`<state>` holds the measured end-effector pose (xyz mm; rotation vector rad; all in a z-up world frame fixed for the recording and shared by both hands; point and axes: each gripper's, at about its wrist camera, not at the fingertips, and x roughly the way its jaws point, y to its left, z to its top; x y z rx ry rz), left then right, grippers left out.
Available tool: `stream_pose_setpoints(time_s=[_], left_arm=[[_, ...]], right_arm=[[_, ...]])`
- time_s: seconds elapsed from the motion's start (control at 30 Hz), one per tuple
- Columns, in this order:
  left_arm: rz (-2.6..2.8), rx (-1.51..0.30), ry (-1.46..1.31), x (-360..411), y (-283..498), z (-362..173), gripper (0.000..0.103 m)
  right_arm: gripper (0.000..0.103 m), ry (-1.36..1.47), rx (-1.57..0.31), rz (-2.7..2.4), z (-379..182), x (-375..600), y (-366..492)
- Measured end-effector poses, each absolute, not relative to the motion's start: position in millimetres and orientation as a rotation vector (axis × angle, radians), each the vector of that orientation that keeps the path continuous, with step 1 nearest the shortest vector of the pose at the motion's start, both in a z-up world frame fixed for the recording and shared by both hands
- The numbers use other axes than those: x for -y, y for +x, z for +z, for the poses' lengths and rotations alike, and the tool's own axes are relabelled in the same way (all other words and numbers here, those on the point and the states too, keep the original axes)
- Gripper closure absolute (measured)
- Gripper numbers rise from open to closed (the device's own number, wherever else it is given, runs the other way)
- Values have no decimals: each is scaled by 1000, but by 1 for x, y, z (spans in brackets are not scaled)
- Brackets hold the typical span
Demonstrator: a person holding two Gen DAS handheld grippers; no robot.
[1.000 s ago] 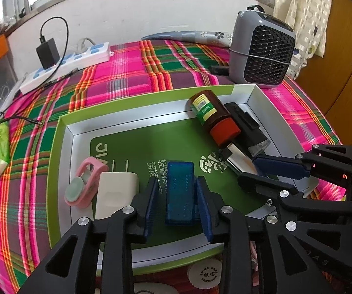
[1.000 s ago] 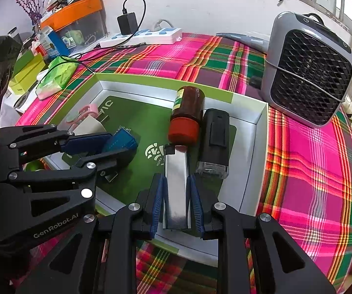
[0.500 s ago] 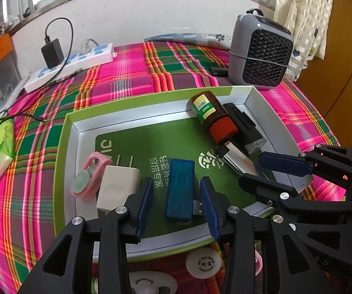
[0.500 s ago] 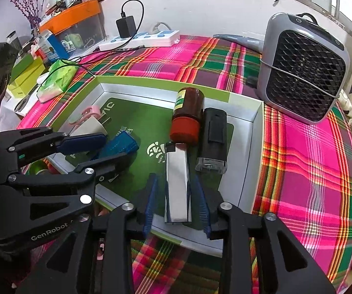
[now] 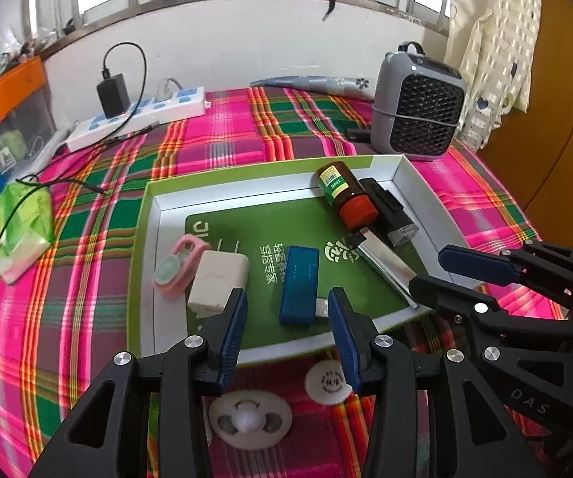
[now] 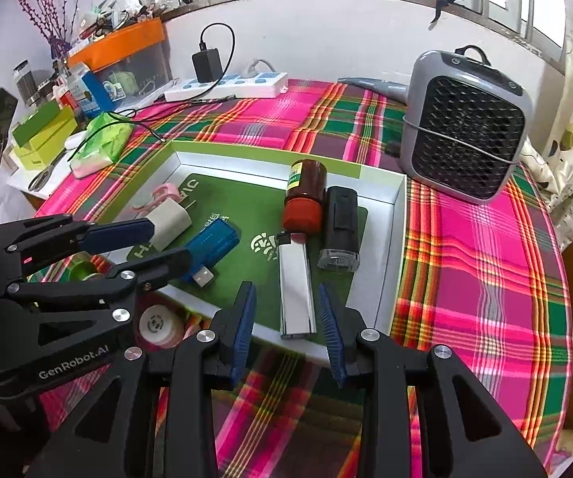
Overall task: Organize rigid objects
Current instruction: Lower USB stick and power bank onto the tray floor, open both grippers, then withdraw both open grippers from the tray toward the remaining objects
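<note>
A green box tray (image 5: 143,271) lies on the plaid cloth. In it are a blue USB device (image 5: 299,285), a silver lighter (image 6: 296,279), a brown bottle with a red cap (image 6: 306,195), a black device (image 6: 340,231), a white plug (image 5: 218,277) and a pink clip (image 5: 179,267). My left gripper (image 5: 286,298) hovers over the tray's near rim. Its jaws are opening, and the blue device lies free just ahead of them. My right gripper (image 6: 285,294) is open astride the lighter's near end, pads clear of it.
A grey heater (image 6: 462,135) stands behind the tray's right corner. A power strip (image 5: 139,117) with a black adapter lies at the back left, and a green tissue pack (image 5: 23,219) at the left. Two white round pieces (image 5: 248,418) lie in front of the tray.
Both grippers have let go and drawn back and up: the left off the blue USB device, the right off the silver lighter. Both things now rest in the tray.
</note>
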<state>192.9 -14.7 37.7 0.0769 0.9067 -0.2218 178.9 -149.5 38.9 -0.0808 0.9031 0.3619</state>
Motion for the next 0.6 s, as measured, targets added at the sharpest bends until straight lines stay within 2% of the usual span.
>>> stream_pose_setpoints(time_s=[0.6], left_arm=[[-161, -858, -31, -32, 143, 51, 61]], right_arm=[[69, -20, -851, 375, 48, 152, 133]])
